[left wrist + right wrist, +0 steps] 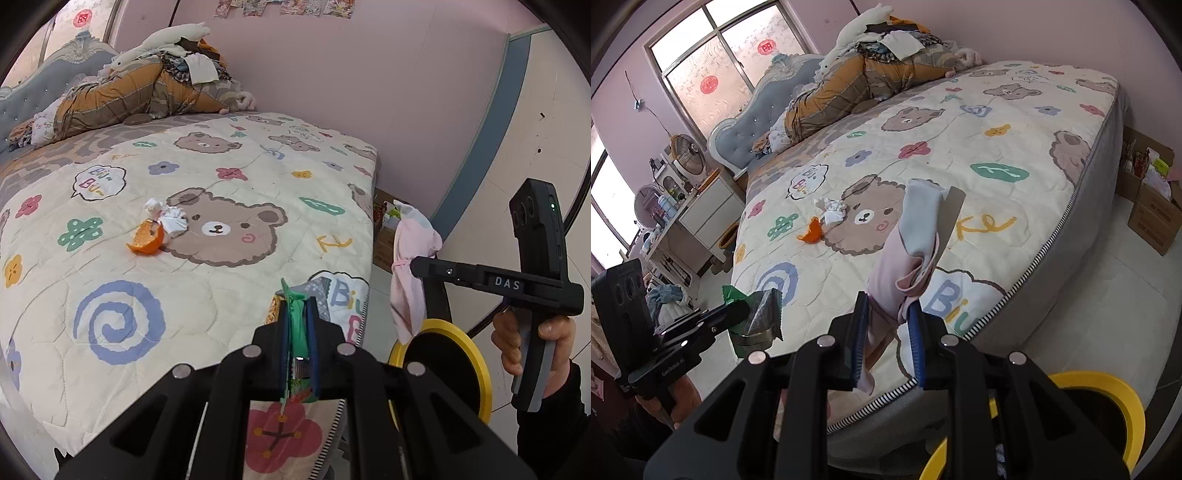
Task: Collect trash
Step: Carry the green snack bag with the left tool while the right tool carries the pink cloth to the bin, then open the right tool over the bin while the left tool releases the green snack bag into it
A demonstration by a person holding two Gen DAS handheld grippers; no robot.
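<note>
My left gripper (297, 314) is shut on a green snack wrapper (295, 325), held over the bed's near edge; the wrapper also shows in the right wrist view (757, 310). My right gripper (888, 314) is shut on a pink and grey plastic wrapper (905, 258), which also shows in the left wrist view (410, 266), above the yellow-rimmed trash bin (476, 362). The bin's rim shows in the right wrist view (1123, 398) too. An orange peel (146, 236) and a crumpled white tissue (168, 216) lie together on the bed (207, 295), beside the bear print.
A heap of quilts and clothes (147, 88) lies at the bed's head. Cardboard boxes (1152, 206) stand on the floor by the far wall. A white dresser with fans and bottles (687, 206) stands to the left of the bed.
</note>
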